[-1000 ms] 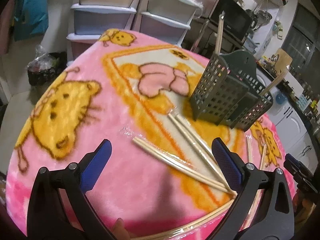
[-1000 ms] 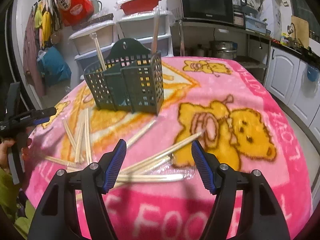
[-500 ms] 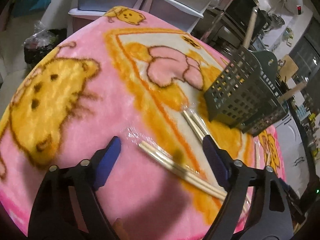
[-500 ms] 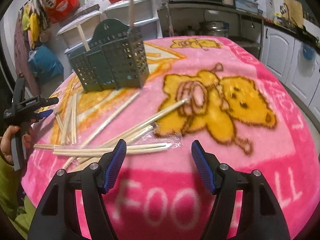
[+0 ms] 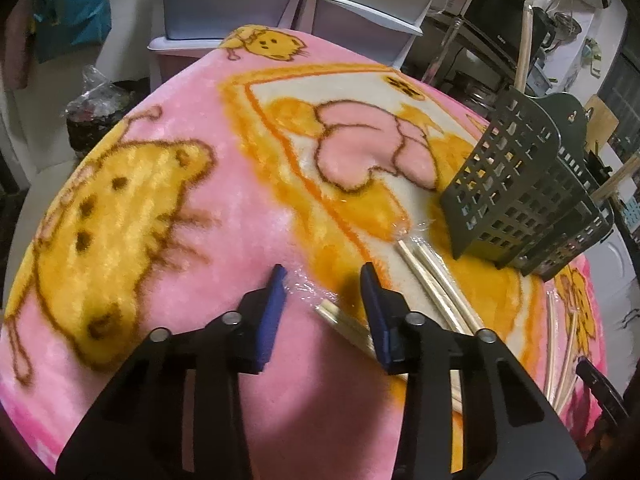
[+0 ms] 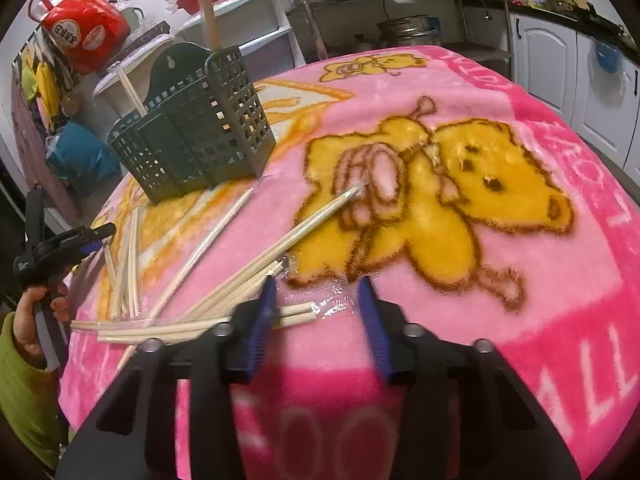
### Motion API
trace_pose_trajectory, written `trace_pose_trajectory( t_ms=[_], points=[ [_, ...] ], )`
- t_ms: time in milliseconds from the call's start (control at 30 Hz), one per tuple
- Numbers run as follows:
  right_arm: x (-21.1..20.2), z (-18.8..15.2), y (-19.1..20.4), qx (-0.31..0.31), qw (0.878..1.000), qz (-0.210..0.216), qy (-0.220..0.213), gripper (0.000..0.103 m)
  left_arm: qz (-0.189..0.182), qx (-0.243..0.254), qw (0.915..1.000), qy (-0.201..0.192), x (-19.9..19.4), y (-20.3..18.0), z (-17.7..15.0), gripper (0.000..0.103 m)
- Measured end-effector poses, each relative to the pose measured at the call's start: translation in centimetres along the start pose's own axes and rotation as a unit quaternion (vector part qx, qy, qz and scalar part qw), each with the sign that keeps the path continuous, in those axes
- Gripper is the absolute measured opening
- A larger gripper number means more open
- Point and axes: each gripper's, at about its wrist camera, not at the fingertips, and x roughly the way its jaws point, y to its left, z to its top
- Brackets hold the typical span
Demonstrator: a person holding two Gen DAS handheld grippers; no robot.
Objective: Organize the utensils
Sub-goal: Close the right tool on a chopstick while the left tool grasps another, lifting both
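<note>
Evidently positioned for pickup, the left gripper (image 5: 322, 286) and right gripper (image 6: 316, 296) each straddle wrapped chopsticks (image 6: 294, 314) with narrow, unclosed jaws, near the green holder (image 6: 196, 128).

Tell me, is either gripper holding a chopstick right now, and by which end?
Nothing is held. The left gripper and right gripper are both open, each straddling the end of a wrapped chopstick pair on the blanket.

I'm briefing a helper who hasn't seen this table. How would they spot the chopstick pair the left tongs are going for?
On the pink cartoon blanket, find the dark green utensil basket. The wrapped chopstick pair lies nearer than the pairs beside the basket, its blunt end between the open left tongs, clear wrapper sticking out past it.
</note>
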Motion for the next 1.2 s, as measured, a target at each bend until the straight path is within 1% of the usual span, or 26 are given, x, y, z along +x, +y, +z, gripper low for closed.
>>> trace_pose_trajectory(
  t_ms=[67,100,133,233,400,533,567,633,733,867,1000,1200],
  points=[
    [-0.1,-0.1,0.0,0.000,1.000,0.000,-0.001,0.024,0.004,0.003,1.0000,0.000,0.1,-0.1,0.1,0.027],
    [-0.1,-0.1,0.0,-0.002,1.000,-0.001,-0.003,0.016,0.005,0.004,1.0000,-0.001,0.1,-0.1,0.1,0.026],
    [-0.1,-0.2,0.0,-0.003,1.000,0.000,-0.003,0.011,0.006,0.005,1.0000,-0.001,0.1,-0.2,0.1,0.025],
    [-0.4,-0.3,0.1,0.000,1.000,0.007,-0.011,0.005,0.008,0.006,0.9999,-0.001,0.1,-0.2,0.1,0.021],
    [-1.6,0.2,1.2,-0.014,0.999,0.020,-0.033,0.003,0.007,0.008,0.9999,0.000,0.1,-0.2,0.2,0.010],
    [-2.8,1.1,2.7,-0.035,0.998,0.031,-0.052,0.003,0.003,0.008,1.0000,0.002,0.2,-0.1,0.3,0.006],
    [-3.1,1.3,3.1,-0.039,0.997,0.035,-0.056,0.003,0.001,0.008,1.0000,0.003,0.2,-0.1,0.3,0.003],
    [-3.7,2.0,4.1,-0.052,0.995,0.045,-0.066,0.003,-0.004,0.009,0.9999,0.004,0.2,-0.2,0.4,0.002],
    [-4.5,3.0,5.5,-0.070,0.992,0.060,-0.080,0.003,-0.021,0.004,0.9998,0.000,-0.5,-0.3,0.4,0.002],
    [-5.3,4.4,7.8,-0.095,0.987,0.081,-0.098,0.003,-0.042,0.009,0.9987,-0.029,-2.8,-1.0,0.9,0.001],
    [-6.1,5.6,10.1,-0.122,0.981,0.101,-0.114,0.003,-0.062,0.021,0.9958,-0.064,-5.5,-2.3,1.9,0.001],
    [-7.2,7.1,12.9,-0.154,0.971,0.122,-0.136,0.003,-0.100,0.051,0.9867,-0.118,-9.9,-5.3,3.5,0.001]
  ],
)
